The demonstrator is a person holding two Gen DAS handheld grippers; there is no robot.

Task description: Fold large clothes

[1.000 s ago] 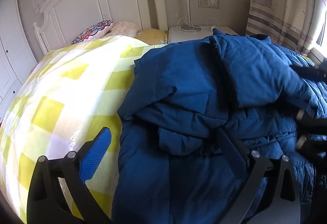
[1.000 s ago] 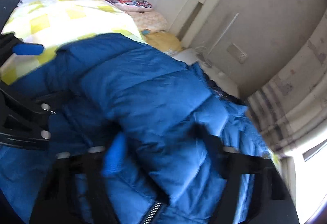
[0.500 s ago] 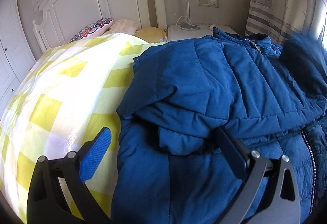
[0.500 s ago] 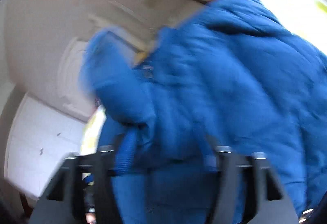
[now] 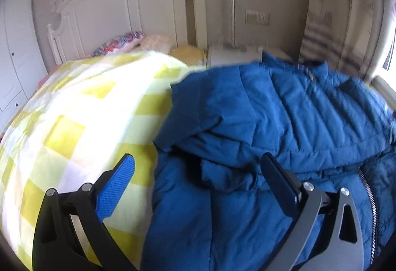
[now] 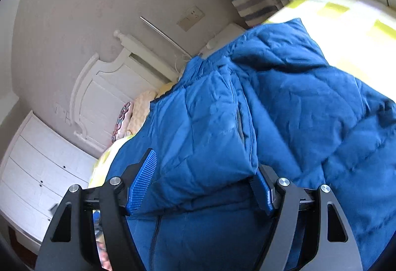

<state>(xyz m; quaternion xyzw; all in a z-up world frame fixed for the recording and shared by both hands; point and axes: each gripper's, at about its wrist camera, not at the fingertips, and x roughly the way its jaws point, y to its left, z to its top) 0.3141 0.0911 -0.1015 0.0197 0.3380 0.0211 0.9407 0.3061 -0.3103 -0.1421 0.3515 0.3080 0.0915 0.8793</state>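
A large blue puffy jacket [image 5: 272, 122] lies across the yellow-and-white checked quilt [image 5: 74, 122] on the bed, its zipper [image 5: 368, 194] at the right. My left gripper [image 5: 198, 172] hovers open over the jacket's left edge, its blue pad [image 5: 116, 186] above the quilt and its dark finger [image 5: 279, 179] above the jacket. In the right wrist view, which is strongly rolled, a thick fold of the jacket [image 6: 198, 135] fills my right gripper [image 6: 200, 186]. Its jaws are closing, and both pads [image 6: 142, 184] touch the padding.
A white headboard [image 5: 123, 13] with pillows [image 5: 128, 40] stands at the far end. Beside it is a white nightstand [image 5: 232, 55] with cables, and a striped curtain [image 5: 329, 23] by a window. White drawers [image 6: 37, 172] stand beside the bed.
The right gripper has left the left wrist view. It swung across the jacket, rolled far over, and holds a fold wider than before. The left gripper has barely moved.
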